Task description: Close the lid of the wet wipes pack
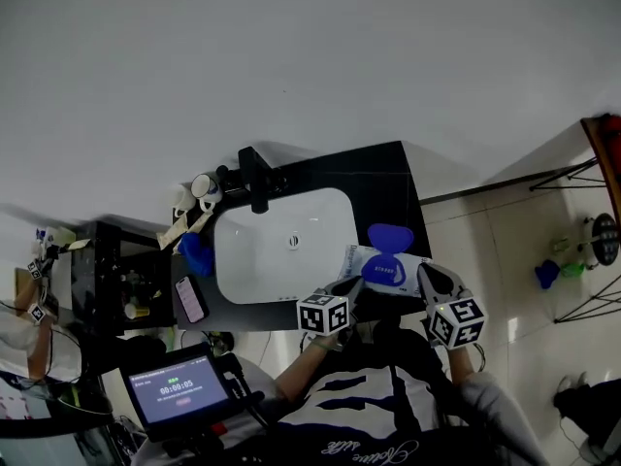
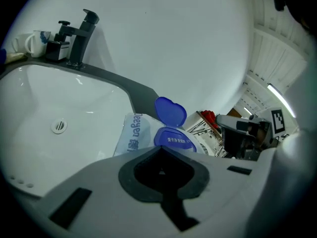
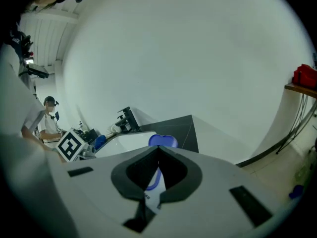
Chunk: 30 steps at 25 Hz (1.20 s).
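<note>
The lid (image 1: 390, 236) stands open, so closing is yet to be done. The pack (image 1: 361, 258) sits right of centre, by the sink (image 1: 233, 223). The right gripper (image 3: 158, 150) jaws grasp it; the left gripper (image 2: 158, 148) jaws are clenched empty beside it.

- Head view: high up, facing steeply down onto the sink (image 1: 262, 250).
- Left gripper view: low and close over the basin, facing the faucet (image 2: 79, 36).
- Right gripper view: farther back, facing across the counter.
- All three share the sink, faucet and wet wipes pack (image 1: 388, 265).
</note>
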{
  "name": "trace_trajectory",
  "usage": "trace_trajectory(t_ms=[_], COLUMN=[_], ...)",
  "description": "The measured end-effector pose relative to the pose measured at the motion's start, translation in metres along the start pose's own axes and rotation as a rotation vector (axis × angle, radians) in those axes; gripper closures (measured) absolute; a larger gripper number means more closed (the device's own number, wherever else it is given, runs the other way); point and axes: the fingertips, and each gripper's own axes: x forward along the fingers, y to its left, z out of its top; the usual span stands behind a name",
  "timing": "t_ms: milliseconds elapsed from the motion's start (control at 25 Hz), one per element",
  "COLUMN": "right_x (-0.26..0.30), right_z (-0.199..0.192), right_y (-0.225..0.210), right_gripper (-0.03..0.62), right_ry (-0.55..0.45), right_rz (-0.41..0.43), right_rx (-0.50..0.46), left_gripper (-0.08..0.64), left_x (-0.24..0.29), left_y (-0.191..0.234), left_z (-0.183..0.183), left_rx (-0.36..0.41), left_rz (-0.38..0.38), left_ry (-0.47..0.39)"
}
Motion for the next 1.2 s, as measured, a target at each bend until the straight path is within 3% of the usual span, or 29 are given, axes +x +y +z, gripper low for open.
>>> trace_trajectory(t_ms=[320,480,920,1200], right_x=[0.072,0.088,0.054,0.032], right_z=[0.007,0.005,0.003,-0.035], right_y=[-0.058,-0.067,-0.012,0.037], right_gripper=[0.594,0.594,0.594,0.594], right_ry=[0.130,0.191,0.168,0.219], right_rz=[0.015,0.030,0.129,0.200], right_rx=[-0.097,-0.097,-0.124,-0.168], left_gripper=[0.560,0.560,0.560,0.559], left_x=[0.004,-0.002,-0.004,-0.013], left_y=[0.006,-0.003,-0.003,-0.001], left_z=[0.000,0.001,0.003,-0.010], left_rx=[-0.006,-0.004,-0.013,0.068], left_rz=[0.078,0.094,0.098,0.109], left_ry=[0.024,0.021,0.006,0.037])
